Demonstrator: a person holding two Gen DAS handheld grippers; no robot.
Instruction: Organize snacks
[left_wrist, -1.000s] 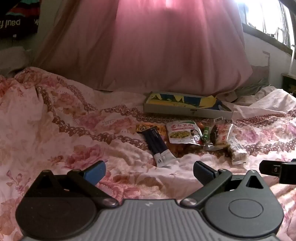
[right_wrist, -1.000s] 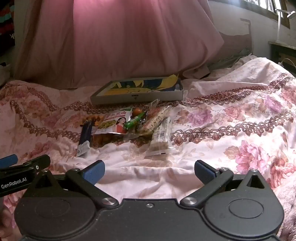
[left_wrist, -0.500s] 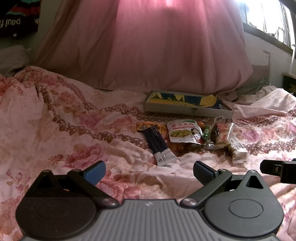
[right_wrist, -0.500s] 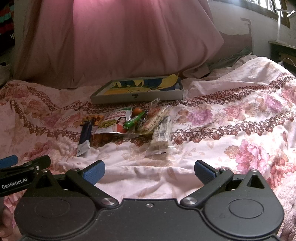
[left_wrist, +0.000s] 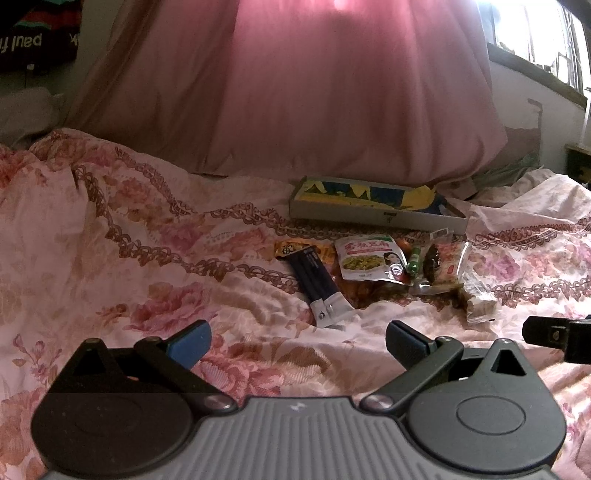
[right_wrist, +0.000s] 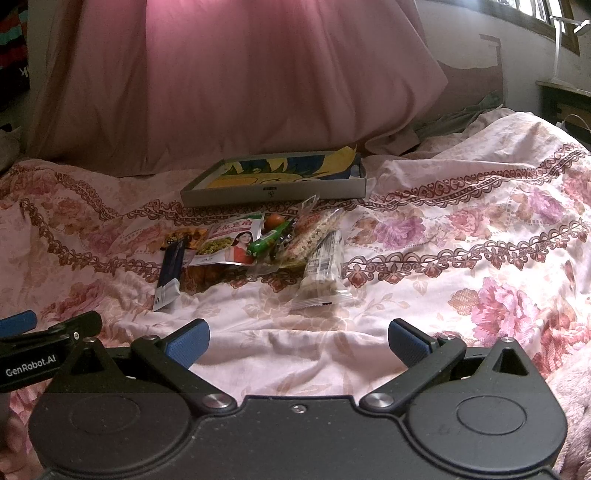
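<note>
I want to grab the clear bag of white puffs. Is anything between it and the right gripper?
Nothing: only bare flowered bedspread lies between the open right gripper and the clear bag of white puffs, seen in the right wrist view.

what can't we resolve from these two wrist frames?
- Orange packet: mostly hidden under the dark blue bar, both views.
- Tray floor: seen edge-on, near wall blocks part.
- White pouch text: too small.
- Person's hand: cut off, right wrist view.

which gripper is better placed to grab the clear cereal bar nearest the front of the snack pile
Right, probably. In the right wrist view the cereal bar lies almost straight ahead of the open right gripper. For the open left gripper it sits far off to the right side.
</note>
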